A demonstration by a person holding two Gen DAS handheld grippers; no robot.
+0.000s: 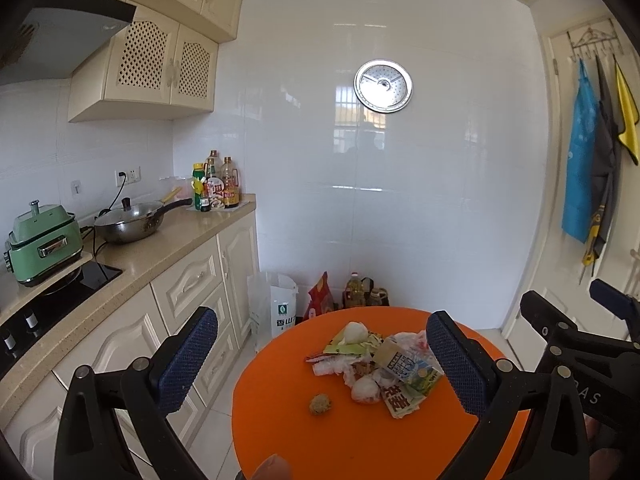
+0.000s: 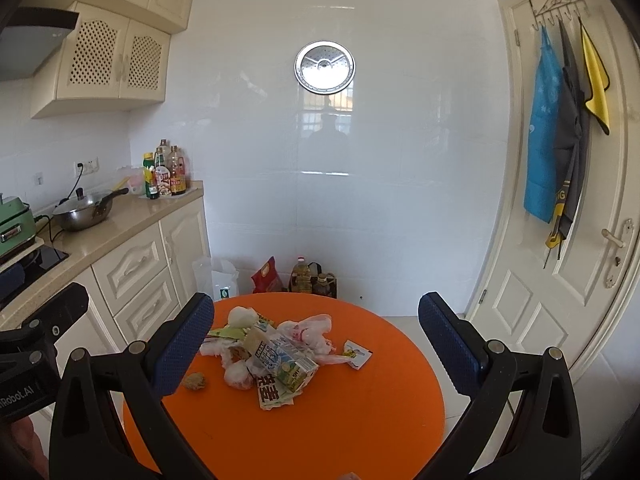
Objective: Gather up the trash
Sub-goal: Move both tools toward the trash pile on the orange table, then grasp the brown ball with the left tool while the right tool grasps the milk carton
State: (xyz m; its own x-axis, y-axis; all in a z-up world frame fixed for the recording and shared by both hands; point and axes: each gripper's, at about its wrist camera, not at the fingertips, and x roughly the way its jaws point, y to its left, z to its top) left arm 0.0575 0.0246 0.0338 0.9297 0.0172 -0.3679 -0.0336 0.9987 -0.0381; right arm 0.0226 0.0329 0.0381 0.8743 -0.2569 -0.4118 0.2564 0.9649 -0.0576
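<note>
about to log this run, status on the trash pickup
Left gripper open, empty, above table. Right gripper open, empty. Trash pile untouched on orange table; brown crumpled ball and small packet lie apart. Nothing blocking.

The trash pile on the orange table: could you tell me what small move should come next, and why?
Probably lower the right gripper onto the carton: both grippers hover open and empty above the table, and the carton lies on top of the pile.
</note>
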